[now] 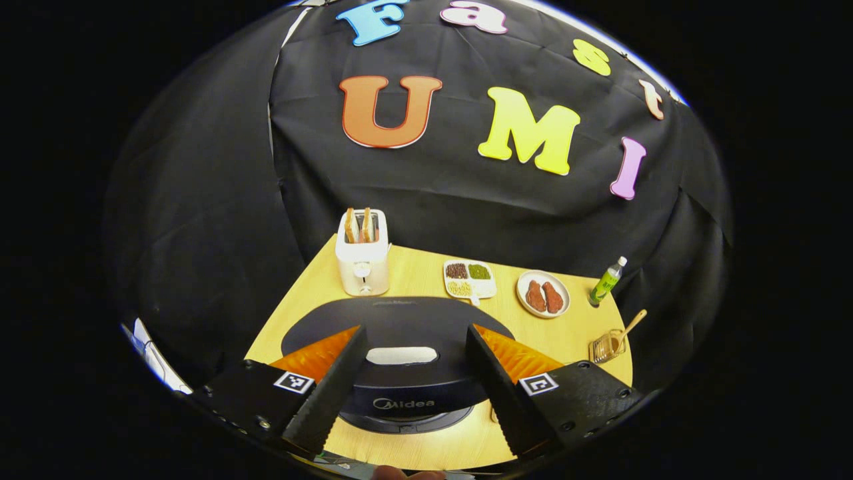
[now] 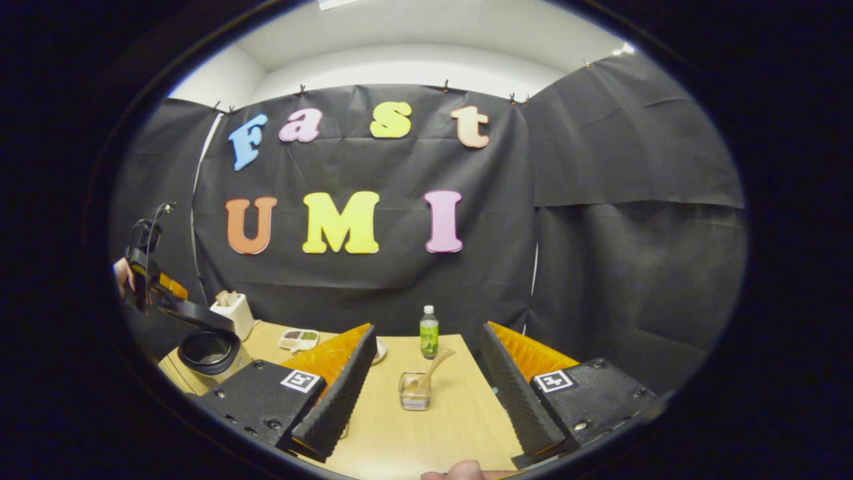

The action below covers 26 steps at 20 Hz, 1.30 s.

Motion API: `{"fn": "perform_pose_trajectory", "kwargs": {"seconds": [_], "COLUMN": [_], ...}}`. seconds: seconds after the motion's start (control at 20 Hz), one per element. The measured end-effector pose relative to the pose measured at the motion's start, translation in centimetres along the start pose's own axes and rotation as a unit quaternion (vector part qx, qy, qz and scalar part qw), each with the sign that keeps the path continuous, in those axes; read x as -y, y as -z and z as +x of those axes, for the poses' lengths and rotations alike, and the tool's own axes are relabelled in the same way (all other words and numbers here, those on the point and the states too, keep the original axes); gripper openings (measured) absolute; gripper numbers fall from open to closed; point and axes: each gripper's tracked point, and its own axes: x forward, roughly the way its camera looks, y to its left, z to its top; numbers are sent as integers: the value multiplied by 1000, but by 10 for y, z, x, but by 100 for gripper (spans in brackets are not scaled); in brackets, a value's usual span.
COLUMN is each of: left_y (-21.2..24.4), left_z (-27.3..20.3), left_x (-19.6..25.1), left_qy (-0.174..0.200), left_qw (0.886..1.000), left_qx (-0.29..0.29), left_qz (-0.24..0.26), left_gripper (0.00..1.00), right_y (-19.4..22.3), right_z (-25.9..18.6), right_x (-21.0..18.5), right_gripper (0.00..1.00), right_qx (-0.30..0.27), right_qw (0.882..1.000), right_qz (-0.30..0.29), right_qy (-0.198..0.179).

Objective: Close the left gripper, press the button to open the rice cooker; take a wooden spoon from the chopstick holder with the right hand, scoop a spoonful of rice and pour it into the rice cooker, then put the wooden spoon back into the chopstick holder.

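The black rice cooker (image 1: 400,393) sits at the table's near edge with its lid down and a white button (image 1: 402,355) on top. My left gripper (image 1: 416,330) hovers open over it, one finger on each side of the button. The cooker (image 2: 210,350) also appears far left in the right gripper view, with a hand holding the left gripper (image 2: 193,313) above it. My right gripper (image 2: 426,327) is open and holds nothing. Ahead of it stands the clear chopstick holder (image 2: 414,390) with the wooden spoon (image 2: 433,370) leaning inside. Holder (image 1: 606,347) and spoon (image 1: 630,327) are at the right.
Along the back of the wooden table (image 1: 426,267) stand a white toaster (image 1: 362,257) with bread, a divided tray of grains (image 1: 470,279), a plate (image 1: 543,293) with two brown pieces and a green bottle (image 1: 608,281). The bottle (image 2: 428,331) stands behind the holder.
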Motion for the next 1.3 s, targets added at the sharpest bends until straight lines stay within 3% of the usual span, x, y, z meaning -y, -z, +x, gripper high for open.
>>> {"fn": "perform_pose_trajectory", "kwargs": {"seconds": [0.45, 0.8, 1.15, 1.3], "left_y": [80, 124, 133, 139], "left_z": [-3, 5, 7, 7], "left_x": [-1, -8, -9, -9], "left_qy": [-10, -14, -25, -40], "left_qw": [998, 994, 991, 992], "left_qx": [-45, -93, -117, -122], "left_qz": [-52, -62, -60, -8], "left_gripper": [97, 97, 95, 96], "right_y": [3, 11, 16, 12], "right_z": [-2, -1, 5, 9], "right_x": [-12, -11, -18, -31], "right_gripper": [100, 100, 100, 100], "right_qx": [-6, -18, -22, -18], "right_qw": [1000, 999, 998, 998], "right_qz": [7, 34, 50, 55], "right_qy": [-16, -14, -16, -27]}}
